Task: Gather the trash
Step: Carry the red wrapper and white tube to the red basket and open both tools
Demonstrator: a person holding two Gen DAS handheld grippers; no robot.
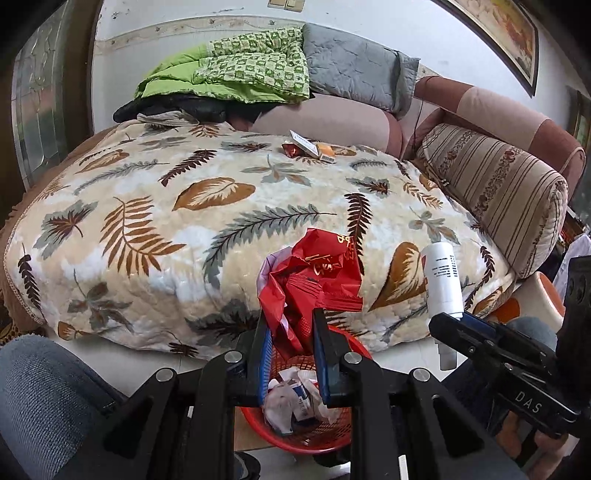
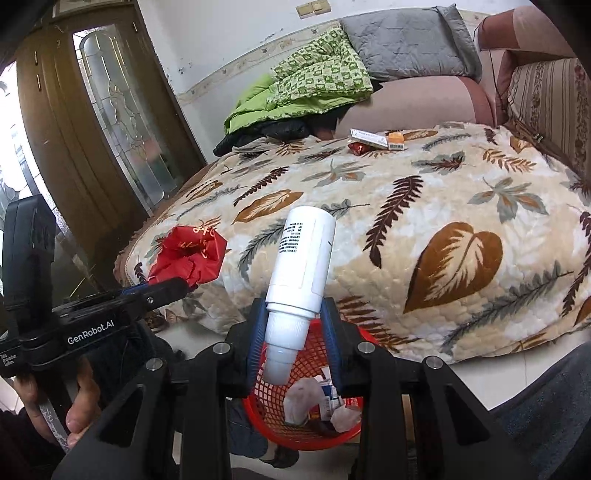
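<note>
Right hand-held gripper (image 2: 292,325) grasps the white spray bottle (image 2: 301,273) at its neck — long axis upright, nozzle pointing down into the red mesh basket (image 2: 314,435) at lower centre. Left hand-held gripper (image 1: 291,343) clamps a crumpled red wrapper (image 1: 314,273) directly above the same basket.

We see a white wall (image 2: 207,44) with a patterned border strip across the upper part of both views. At the left of the right wrist view stands a dark wooden door (image 2: 74,147) with a patterned glass pane (image 2: 122,110); daylight comes in at the far left edge. A pinkish-brown sofa (image 1: 332,118) fills the middle, draped in a cream leaf-print blanket (image 1: 184,206). On its back lie a green quilt (image 1: 236,70) and a grey cushion (image 1: 354,62). A striped bolster (image 1: 498,188) sits at right. A framed picture (image 1: 498,29) hangs upper right. The floor (image 2: 498,354) is pale.
</note>
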